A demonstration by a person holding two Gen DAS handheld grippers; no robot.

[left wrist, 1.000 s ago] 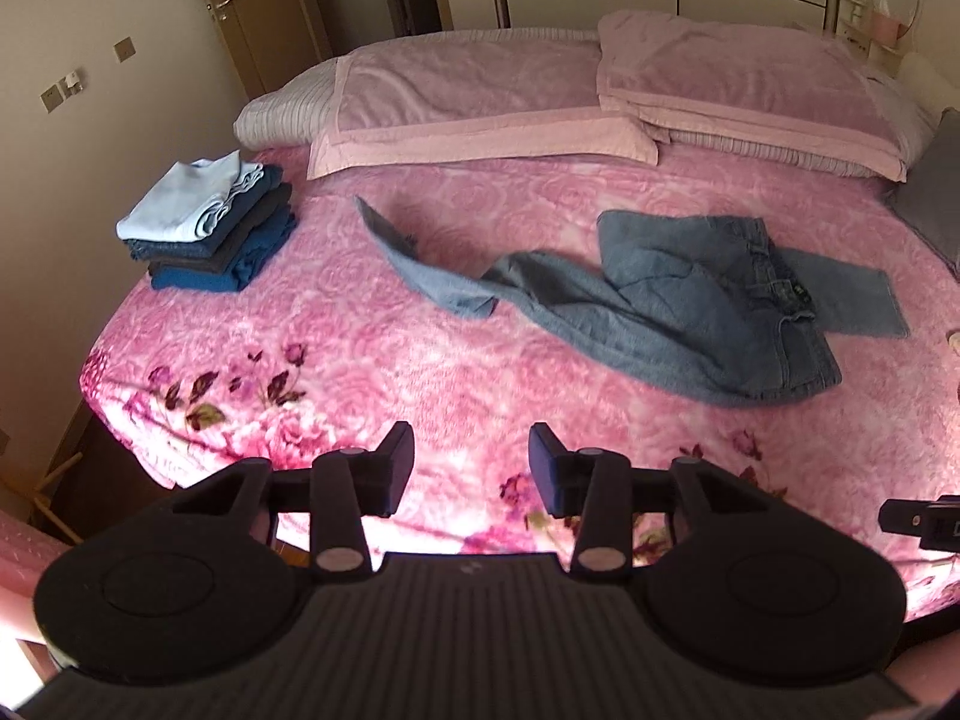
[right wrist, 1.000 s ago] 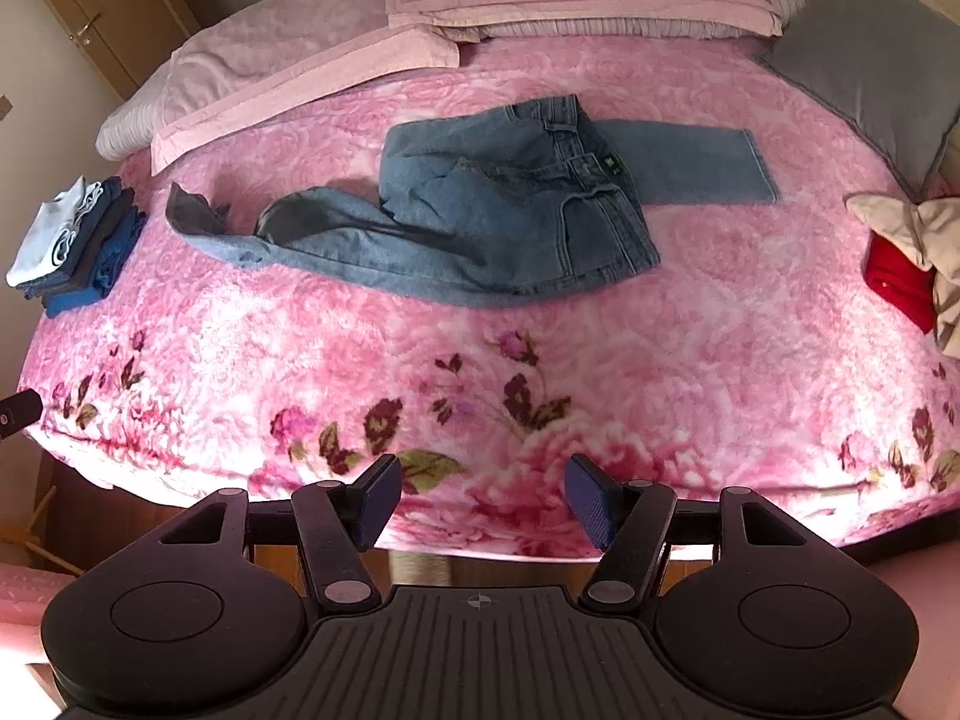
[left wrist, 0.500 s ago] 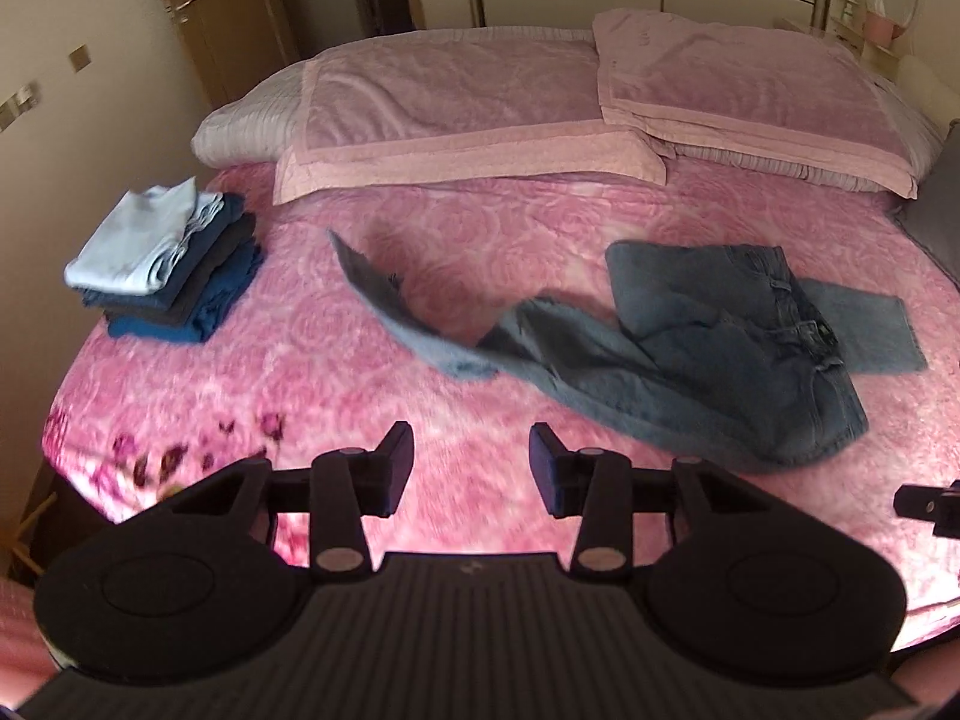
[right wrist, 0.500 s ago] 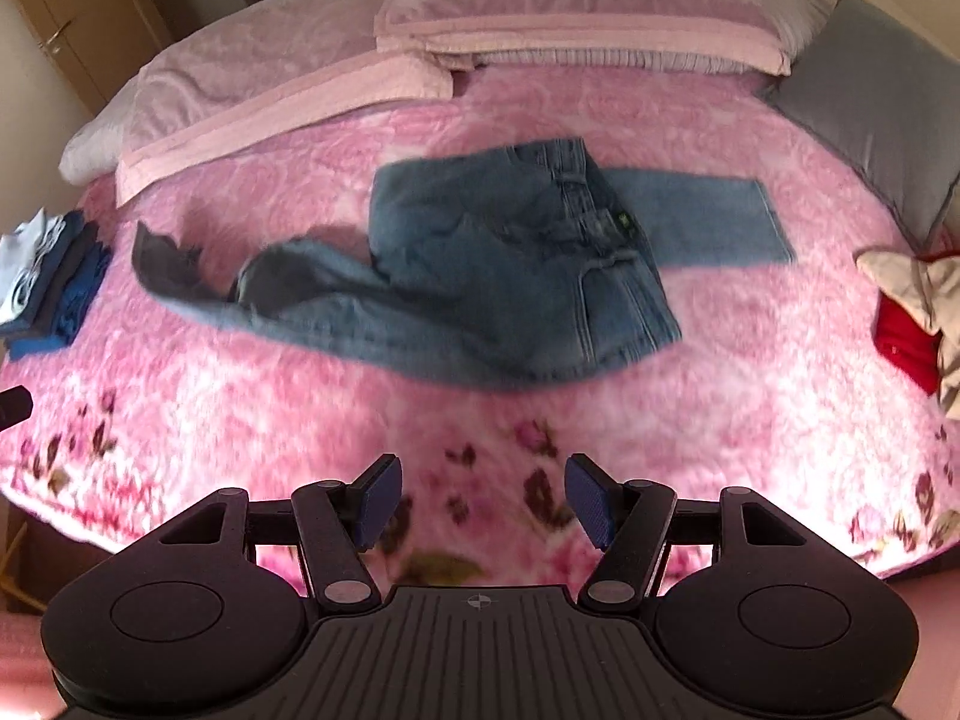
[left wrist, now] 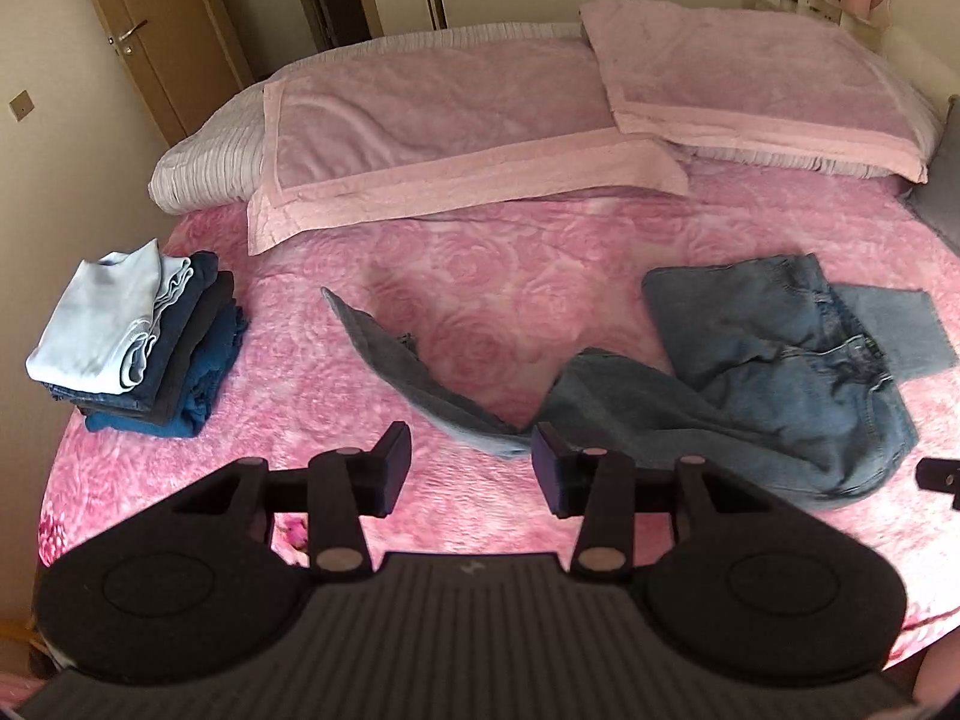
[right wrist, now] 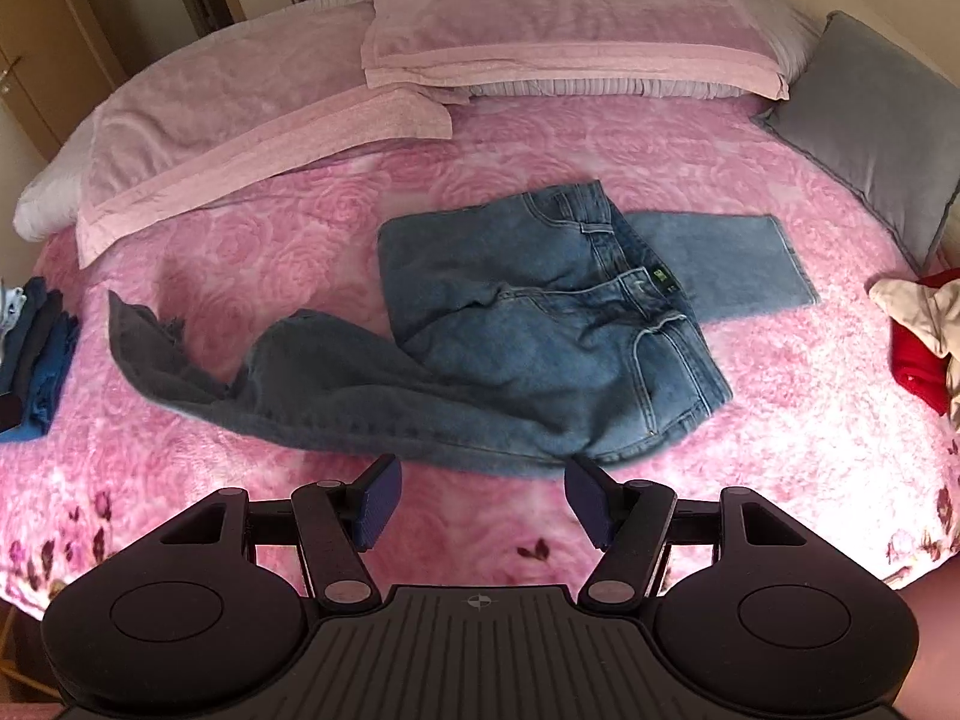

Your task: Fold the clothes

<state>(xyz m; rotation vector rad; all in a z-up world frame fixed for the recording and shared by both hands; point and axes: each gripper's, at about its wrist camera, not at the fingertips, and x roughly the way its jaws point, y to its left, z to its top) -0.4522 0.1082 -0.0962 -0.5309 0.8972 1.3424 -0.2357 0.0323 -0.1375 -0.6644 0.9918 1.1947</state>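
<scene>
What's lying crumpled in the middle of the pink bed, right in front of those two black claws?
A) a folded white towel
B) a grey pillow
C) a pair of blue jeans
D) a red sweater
C: the jeans sprawl unfolded mid-bed, one leg trailing toward the folded stack, with both the left gripper and right gripper open and empty.

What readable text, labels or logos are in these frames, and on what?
No text can be read.
Jeans: small green label at the waistband, print too small and blurred to read.
Right gripper: a crosshair mark on its body, a symbol with no letters.
Left gripper: a faint mark, illegible.
</scene>
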